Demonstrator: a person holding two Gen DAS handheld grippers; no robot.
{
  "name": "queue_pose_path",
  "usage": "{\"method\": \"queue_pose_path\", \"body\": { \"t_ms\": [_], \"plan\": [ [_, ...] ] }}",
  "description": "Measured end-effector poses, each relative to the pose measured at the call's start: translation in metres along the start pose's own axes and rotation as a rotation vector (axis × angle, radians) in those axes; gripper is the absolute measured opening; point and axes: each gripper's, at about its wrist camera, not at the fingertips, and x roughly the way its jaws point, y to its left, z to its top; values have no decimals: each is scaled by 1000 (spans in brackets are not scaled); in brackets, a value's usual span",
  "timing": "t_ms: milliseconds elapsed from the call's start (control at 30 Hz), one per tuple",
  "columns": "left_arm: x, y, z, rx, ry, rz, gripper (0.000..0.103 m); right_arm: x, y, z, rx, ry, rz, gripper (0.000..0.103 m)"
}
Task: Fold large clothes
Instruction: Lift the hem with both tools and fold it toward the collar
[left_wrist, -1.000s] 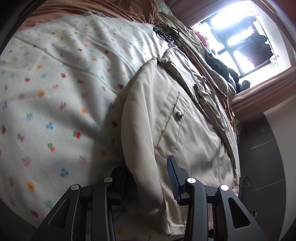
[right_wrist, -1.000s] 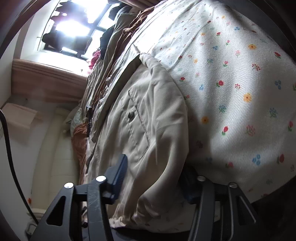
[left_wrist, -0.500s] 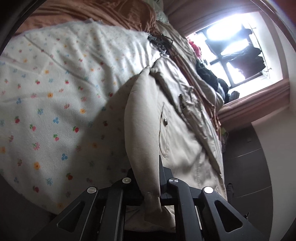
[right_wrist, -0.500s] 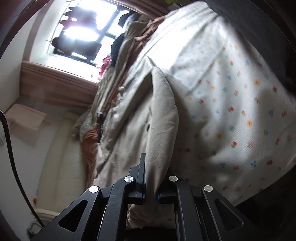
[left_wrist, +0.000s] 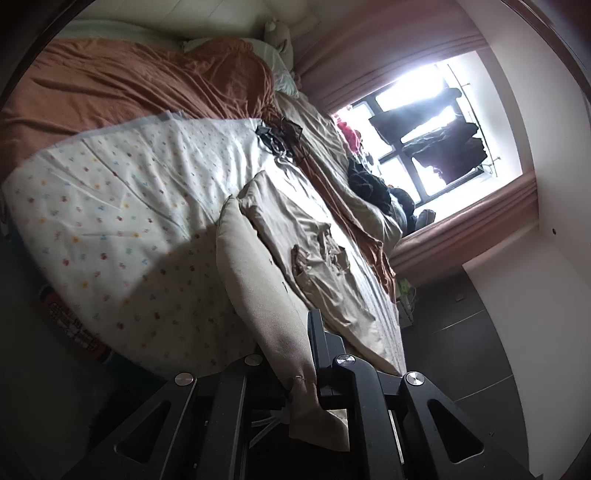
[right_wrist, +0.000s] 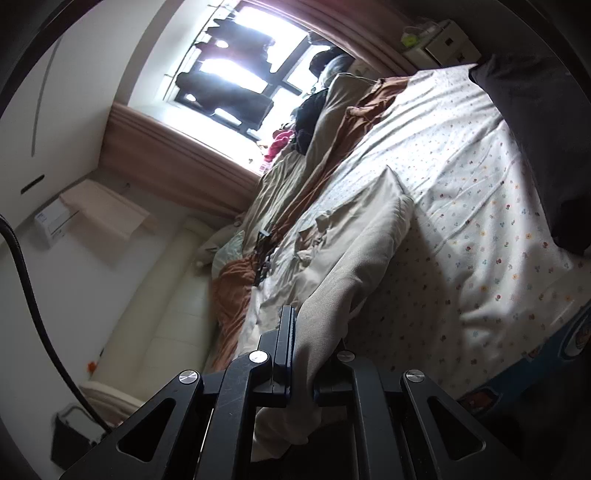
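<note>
A: Your left gripper (left_wrist: 299, 354) has closed tight on a fold of the beige garment (left_wrist: 258, 266); the cloth runs up from between the pads and a short tail hangs below them.

B: And your right gripper (right_wrist: 306, 354)?

A: The same. Its jaws have just come together on another part of that garment (right_wrist: 354, 258), and the cloth is pinched flat between the dark pads.

B: Where does the rest of it lie?

A: The gripped edges are raised off the bed, while the far part rests on the flowered sheet (left_wrist: 122, 206), rumpled near the middle. You can see what may be pocket flaps or a collar there, though the blur makes that hard to say.

B: What is around it?

A: A rust-brown blanket (left_wrist: 122, 81) lies past the sheet toward the pillows. A heap of other clothes (right_wrist: 306, 114) sits along the bed's window side, under the bright window (right_wrist: 236, 70). A small dark tangle (left_wrist: 279, 134) lies on the sheet just beyond the garment.
</note>
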Motion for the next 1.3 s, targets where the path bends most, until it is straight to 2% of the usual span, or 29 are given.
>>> {"method": "queue_pose_path", "body": {
  "t_ms": [267,633,933,1100,1300],
  "plan": [
    [-64,-23,-18,63,-64,-54,9,-45,17,-15,-47,-17,52,8],
    [-80,-59,-6,114,-121,-106,9,-52,32,5,-69,-64,98,8],
    [-39,-92,34,162,-142,-93,9,-11,32,49,-62,-66,98,8],
    [5,-115,74,189,-155,-75,10,29,38,88,-66,-65,90,8],
    [62,-123,115,200,-155,-19,10,86,38,127,-73,-58,58,8]
  ]
}}
